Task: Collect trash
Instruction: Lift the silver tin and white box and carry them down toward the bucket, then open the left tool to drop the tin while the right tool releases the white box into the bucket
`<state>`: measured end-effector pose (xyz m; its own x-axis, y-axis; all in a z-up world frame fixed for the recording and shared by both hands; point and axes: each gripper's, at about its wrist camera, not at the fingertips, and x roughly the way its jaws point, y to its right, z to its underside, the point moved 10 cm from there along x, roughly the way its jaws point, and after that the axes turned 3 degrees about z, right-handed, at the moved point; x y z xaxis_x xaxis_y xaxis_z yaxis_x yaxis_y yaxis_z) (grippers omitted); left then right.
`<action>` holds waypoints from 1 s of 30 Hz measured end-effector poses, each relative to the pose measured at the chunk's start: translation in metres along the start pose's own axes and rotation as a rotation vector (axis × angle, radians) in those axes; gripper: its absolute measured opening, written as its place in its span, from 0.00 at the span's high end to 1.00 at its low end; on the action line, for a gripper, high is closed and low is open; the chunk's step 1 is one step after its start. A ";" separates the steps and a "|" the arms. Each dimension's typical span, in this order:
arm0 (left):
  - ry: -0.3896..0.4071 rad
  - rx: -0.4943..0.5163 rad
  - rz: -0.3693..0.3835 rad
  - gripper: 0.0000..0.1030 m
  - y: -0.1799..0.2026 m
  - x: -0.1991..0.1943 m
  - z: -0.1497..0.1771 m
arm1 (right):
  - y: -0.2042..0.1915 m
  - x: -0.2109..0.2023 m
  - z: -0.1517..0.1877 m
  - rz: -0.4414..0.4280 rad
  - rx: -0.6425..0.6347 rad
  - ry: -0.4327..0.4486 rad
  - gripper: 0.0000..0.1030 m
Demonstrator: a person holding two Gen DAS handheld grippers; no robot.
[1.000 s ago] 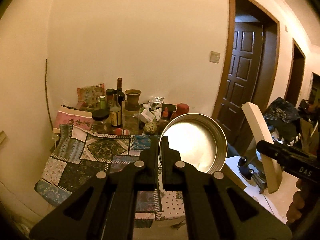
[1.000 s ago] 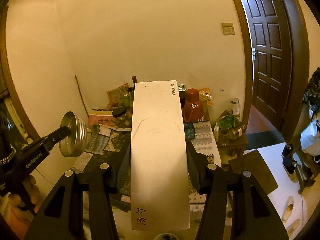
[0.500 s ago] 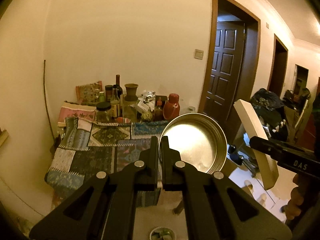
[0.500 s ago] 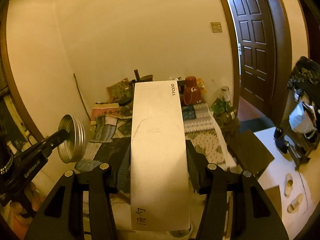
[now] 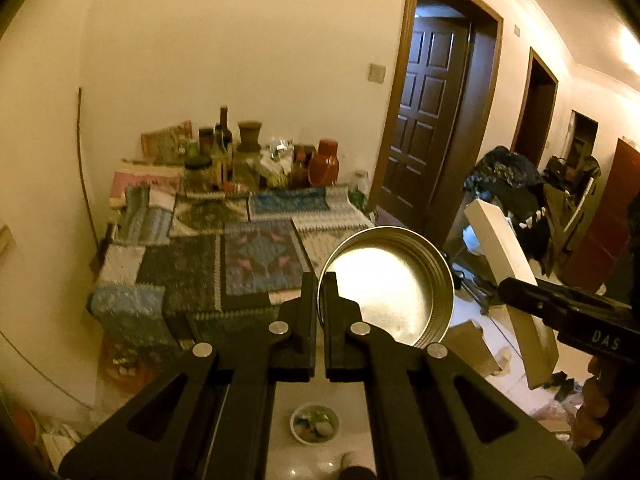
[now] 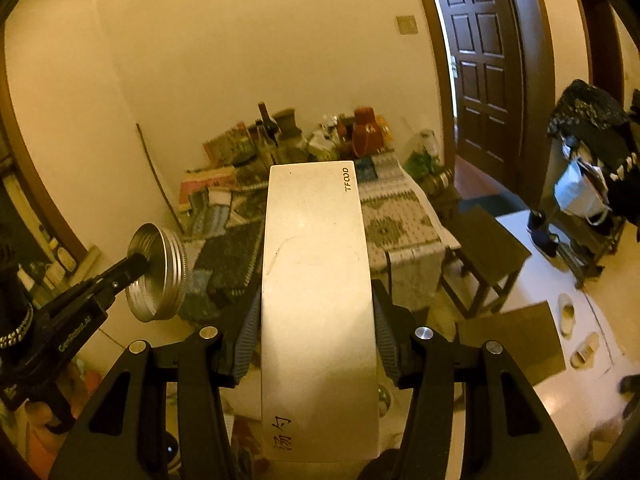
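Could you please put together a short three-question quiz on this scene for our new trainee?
1. True or false: the left claw is clamped on the rim of the metal lid.
2. What does the right claw hold: A) a bottle, B) a long white box, C) a slipper?
3. Where do the bottles and jars stand on the patchwork-covered table?

Key: 1. True. 2. B. 3. At the far end, against the wall.
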<state>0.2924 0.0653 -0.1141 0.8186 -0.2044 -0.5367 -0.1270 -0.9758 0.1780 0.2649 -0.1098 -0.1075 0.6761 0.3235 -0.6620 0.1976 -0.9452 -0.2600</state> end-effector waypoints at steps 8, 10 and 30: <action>-0.126 -0.032 -0.029 0.99 -0.008 0.036 0.054 | 0.014 0.039 0.048 0.000 0.016 -0.143 0.53; -0.176 -0.044 -0.041 0.99 -0.013 0.053 0.074 | 0.021 0.055 0.064 -0.001 0.025 -0.192 0.53; -0.496 -0.179 -0.209 0.99 -0.062 0.222 0.317 | 0.095 0.247 0.264 -0.033 -0.043 -0.589 0.53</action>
<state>0.3040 0.0558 -0.5056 0.4499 -0.0628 -0.8909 0.1413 -0.9800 0.1404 0.2628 -0.1081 -0.4813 0.1630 0.3119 -0.9360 0.2488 -0.9310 -0.2670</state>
